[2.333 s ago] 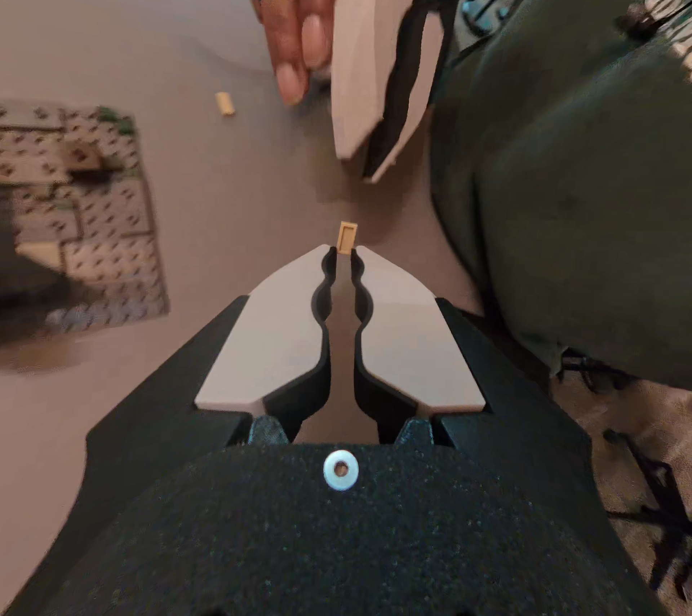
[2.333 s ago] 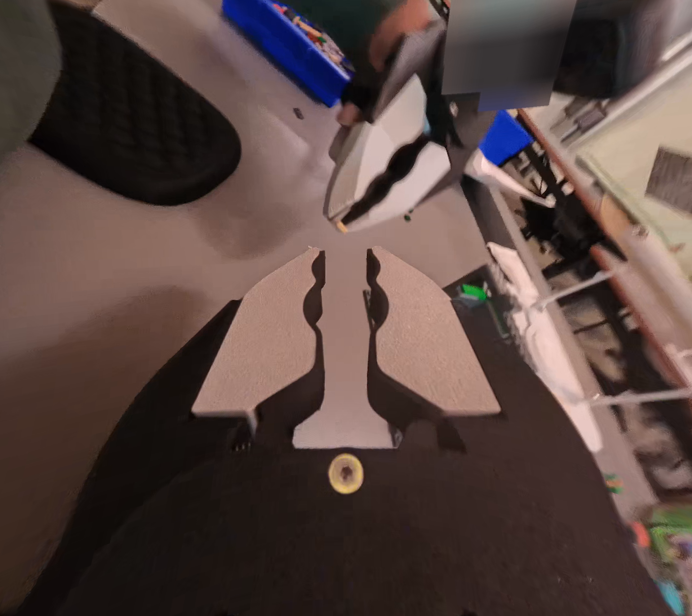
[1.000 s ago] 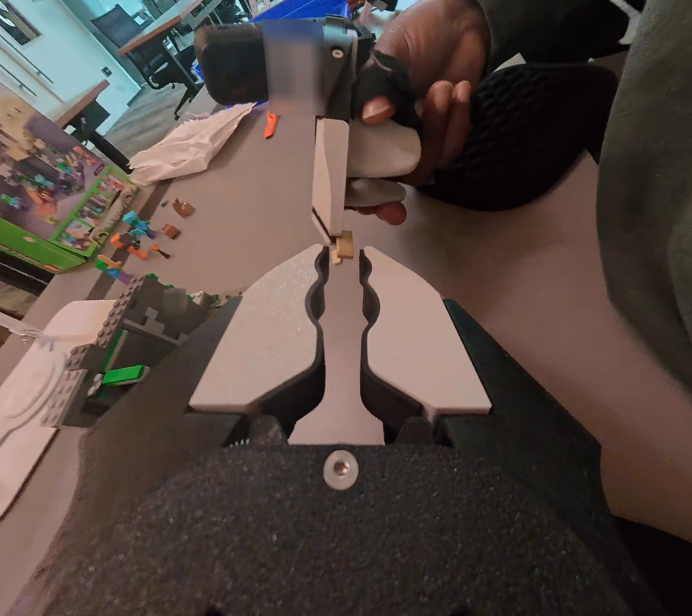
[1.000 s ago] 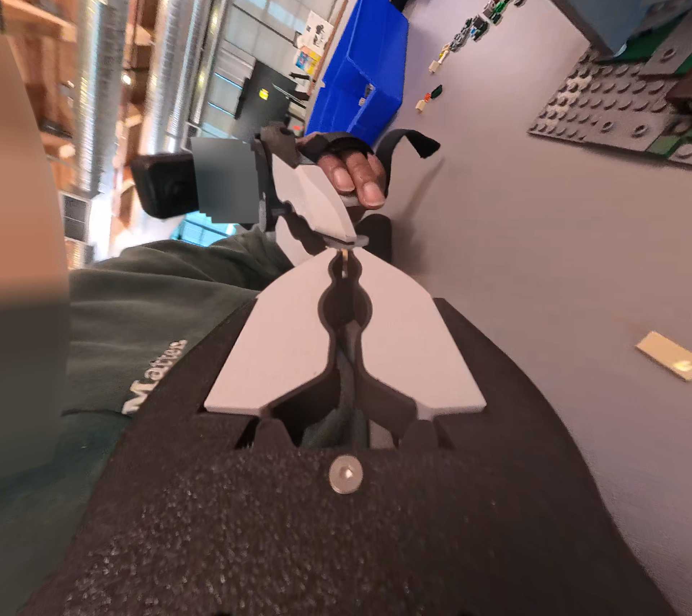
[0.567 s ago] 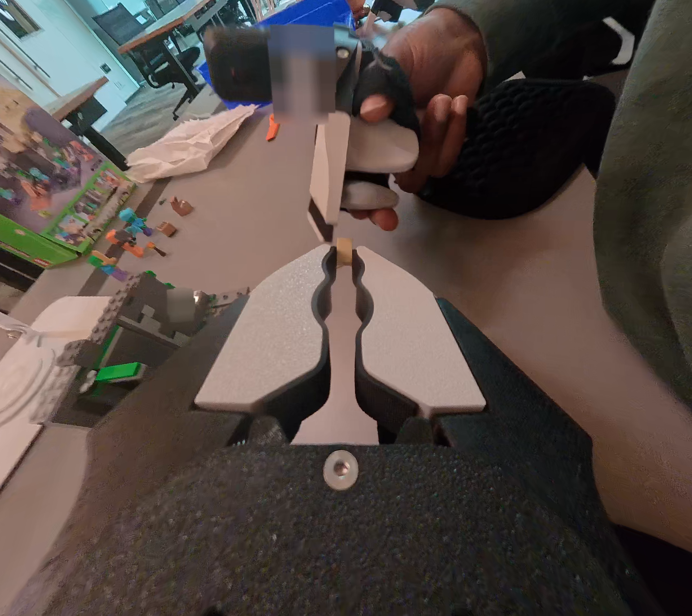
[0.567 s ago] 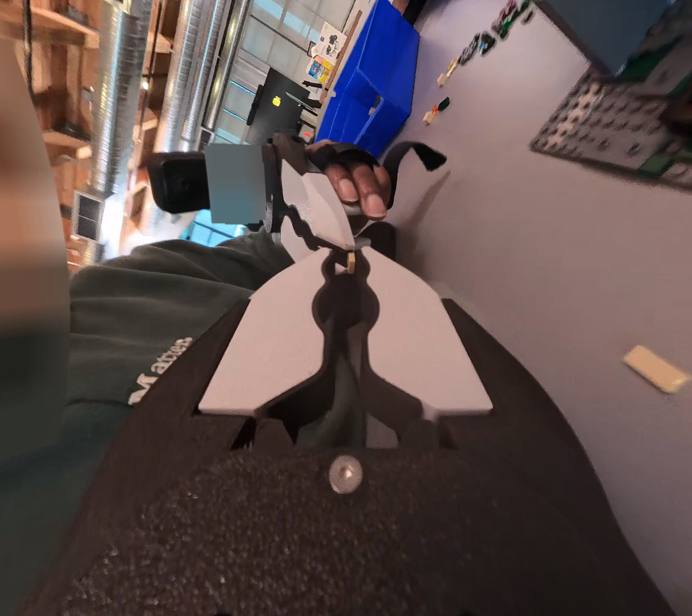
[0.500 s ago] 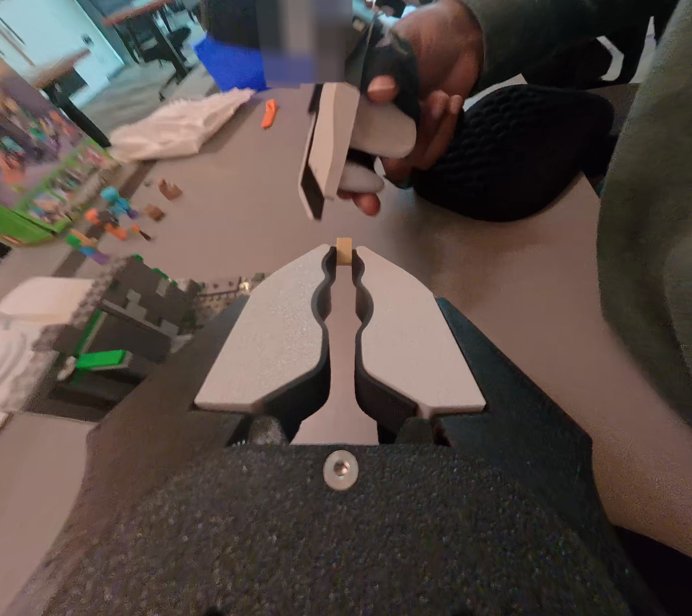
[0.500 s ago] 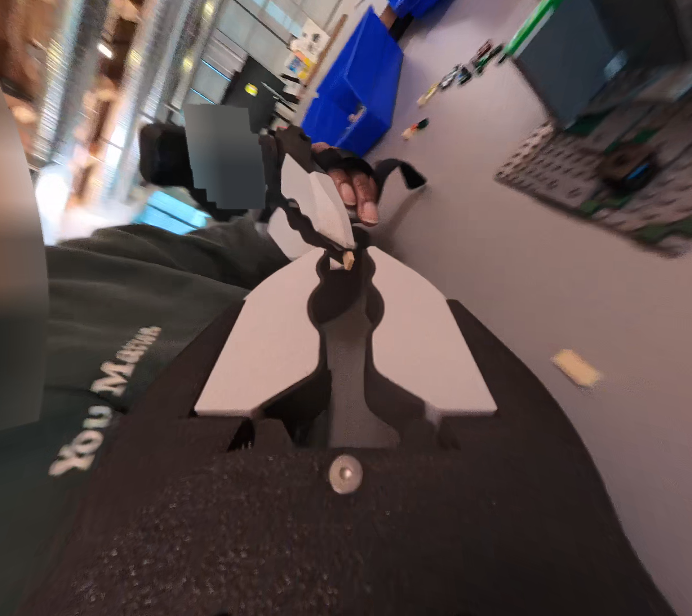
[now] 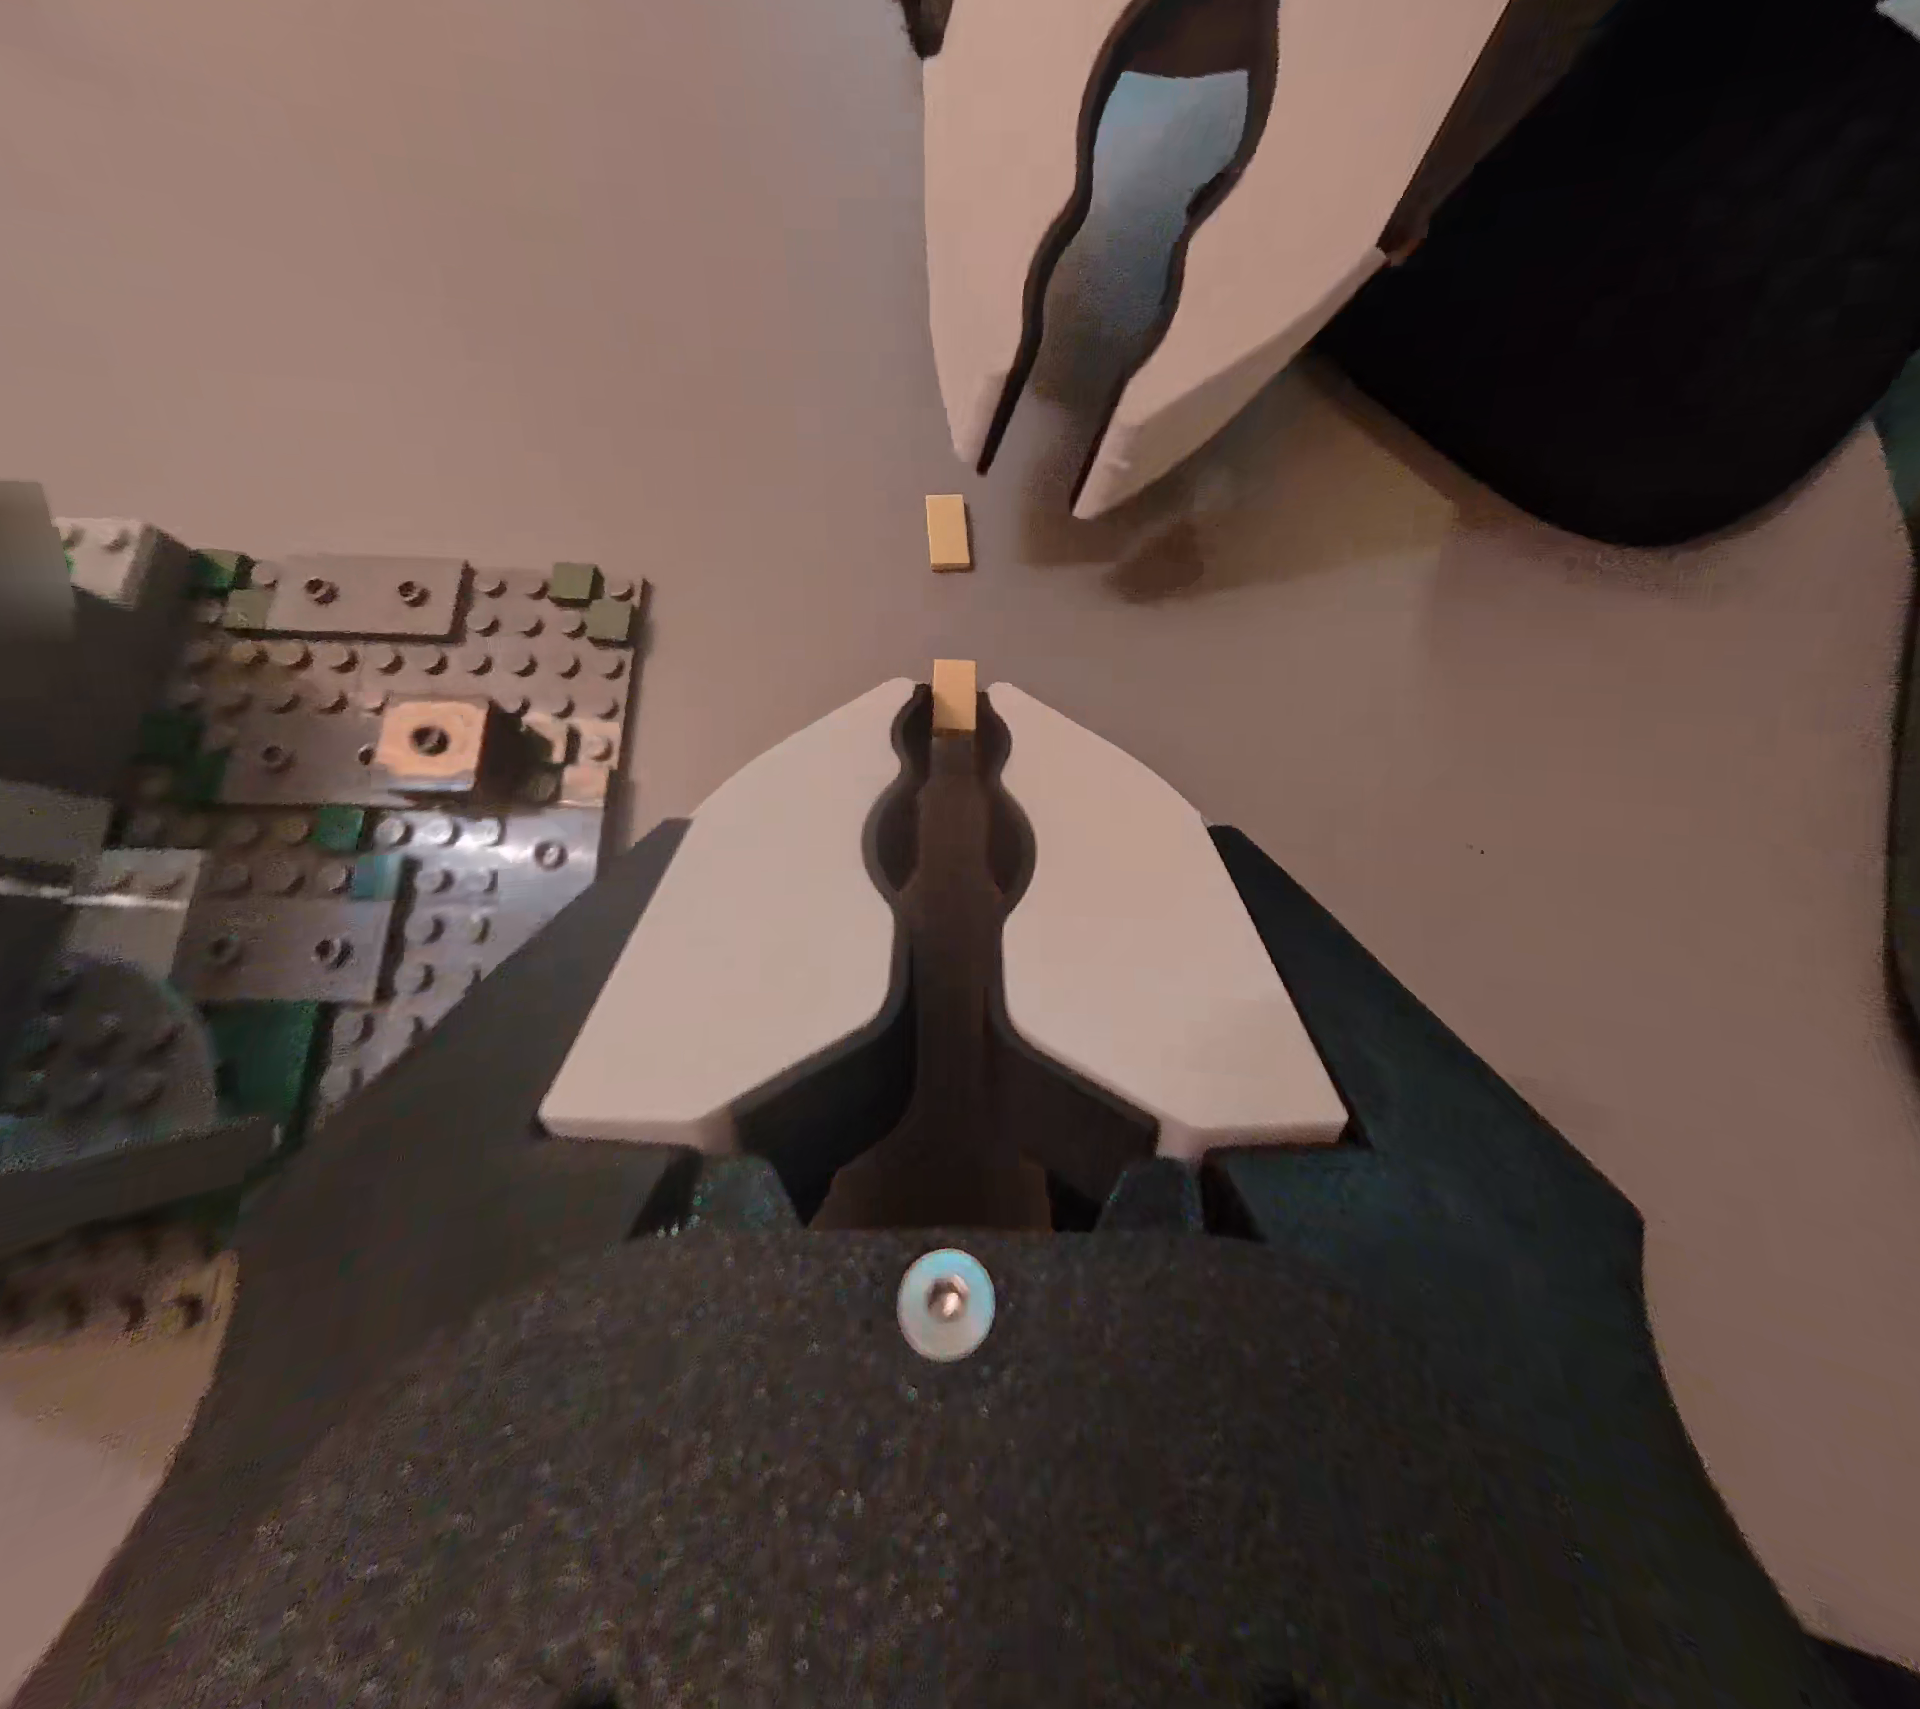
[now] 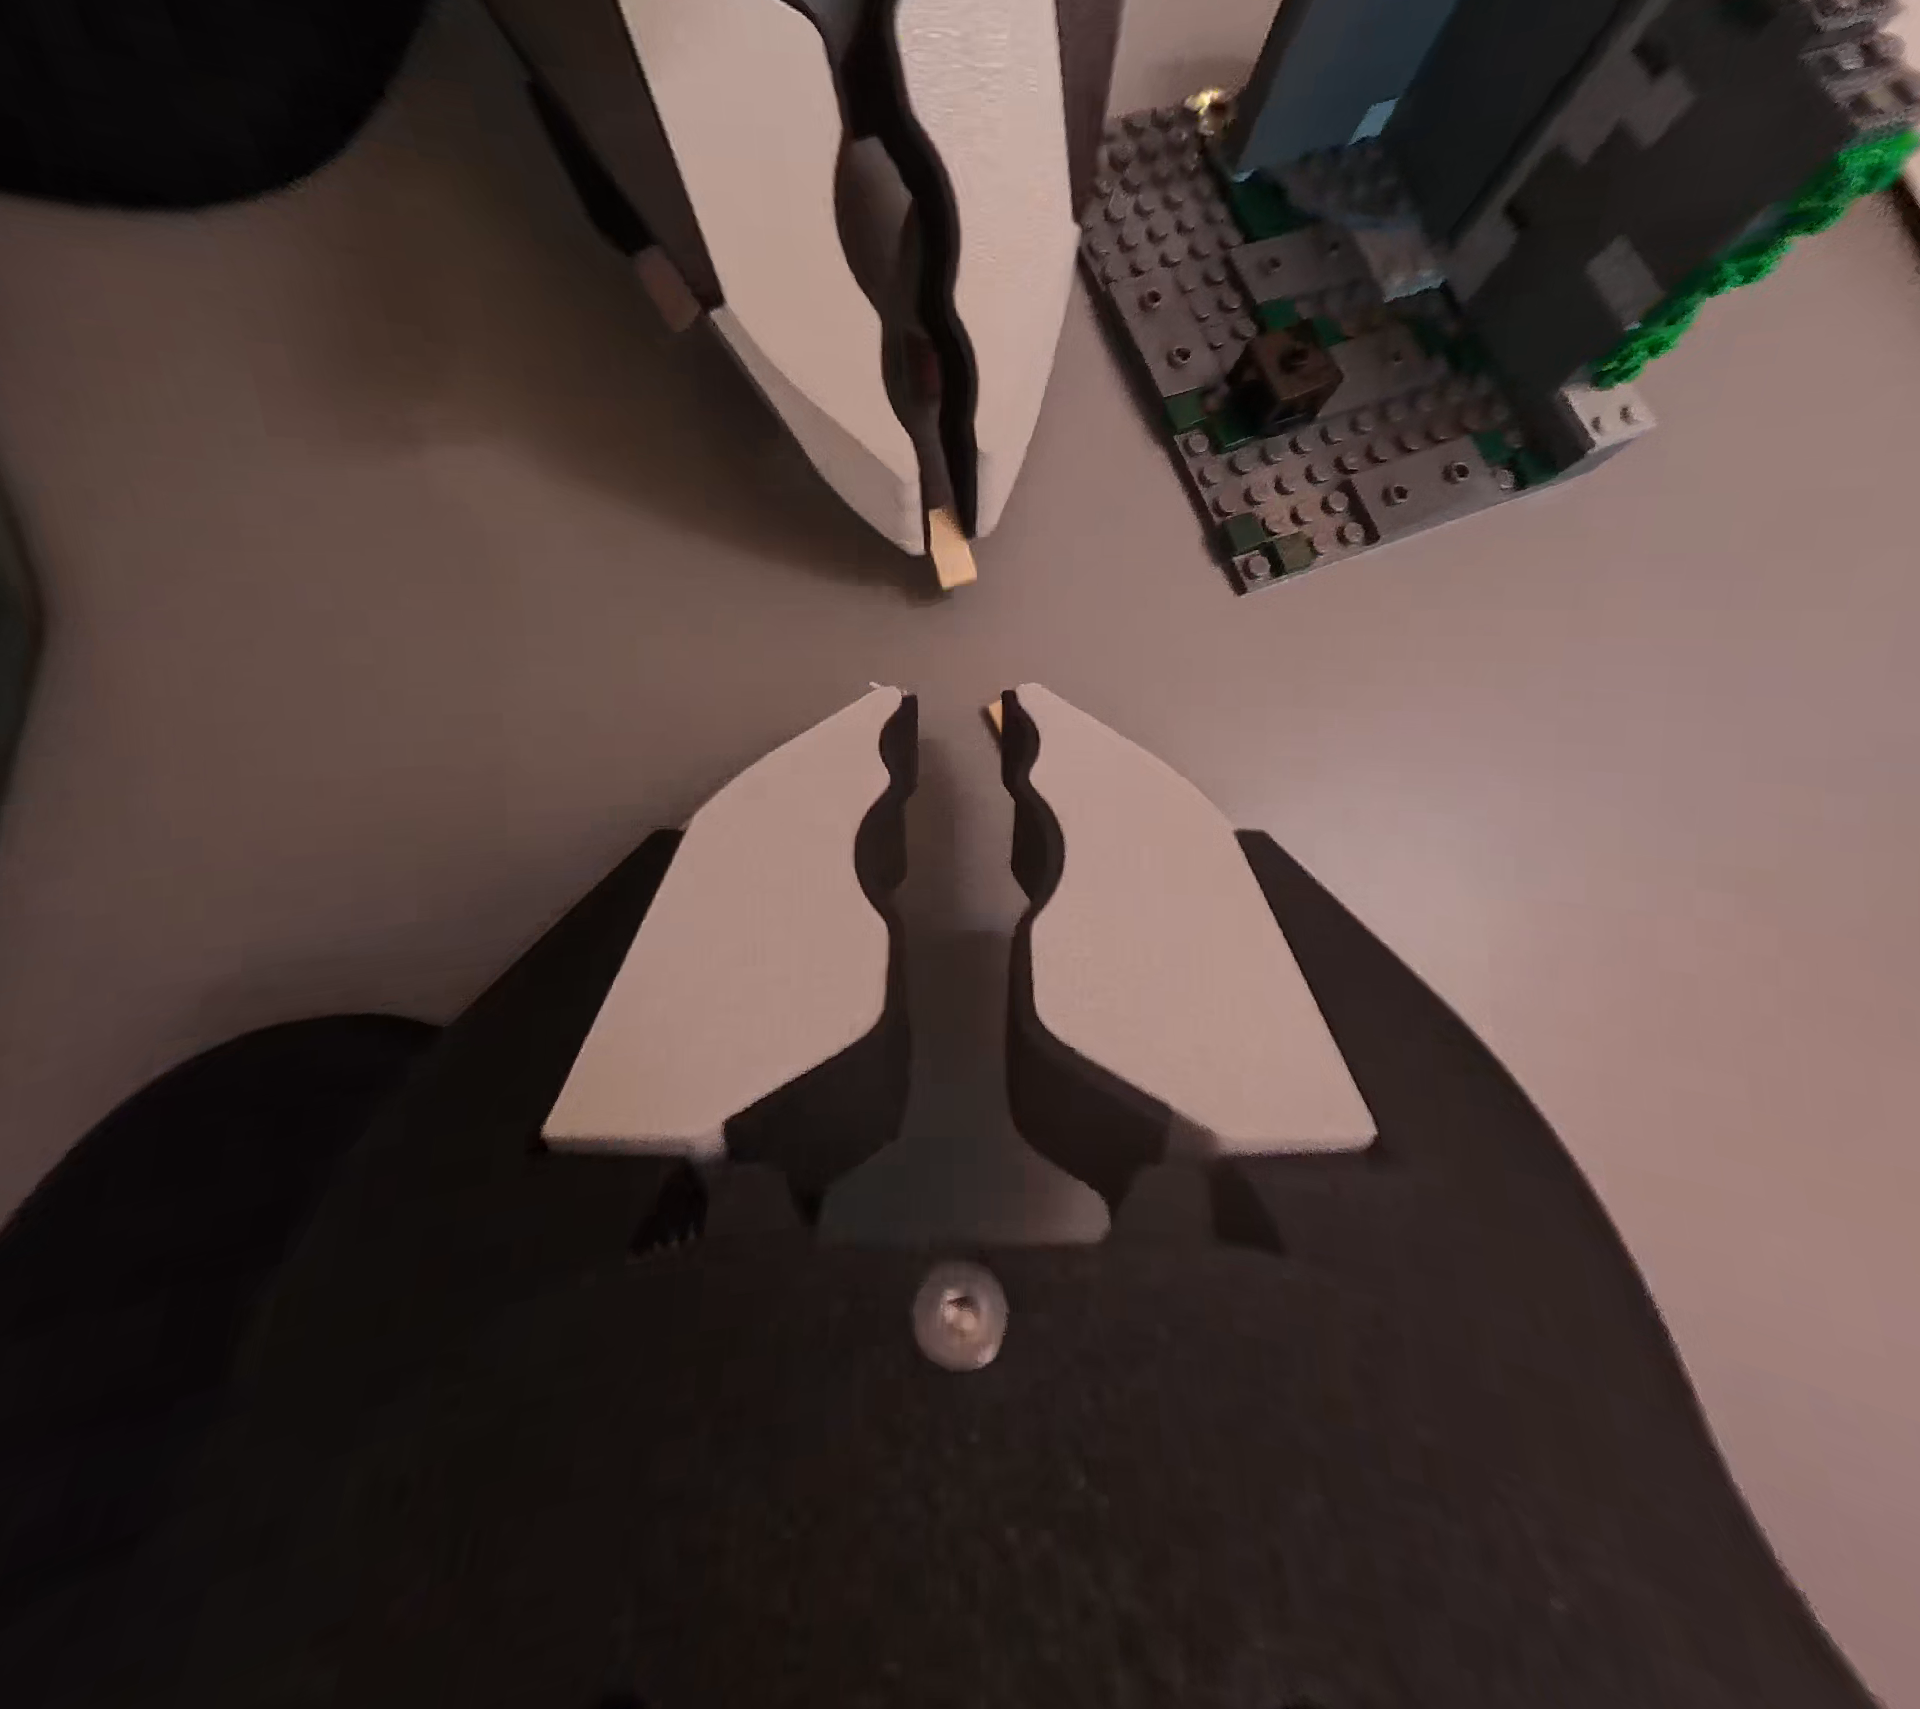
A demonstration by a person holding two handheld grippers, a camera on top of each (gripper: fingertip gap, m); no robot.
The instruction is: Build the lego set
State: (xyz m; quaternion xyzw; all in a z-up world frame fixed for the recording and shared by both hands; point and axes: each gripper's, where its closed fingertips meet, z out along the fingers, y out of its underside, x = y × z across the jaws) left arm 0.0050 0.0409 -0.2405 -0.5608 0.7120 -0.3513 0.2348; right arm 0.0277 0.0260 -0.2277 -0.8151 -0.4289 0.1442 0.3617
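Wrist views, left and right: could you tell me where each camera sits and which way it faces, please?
Left wrist view: on the left gripper, facing down at the table; its jaws pinch a tan piece, right gripper opposite.
Right wrist view: on the right gripper, facing down; jaws open.
Shared: both grippers, tan piece, lego build.

A: Table [image 9: 416,205] layout?
B: Lego build [image 9: 343,776] at left of left wrist view. Loose flat tile [image 9: 949,531] on table btwn the two grippers, just before right gripper [image 9: 1029,485] tips.
A: 2nd tile?
B: Small tile [image 9: 954,696] in left gripper [image 9: 954,691] fingers, opp. the loose one, apart.
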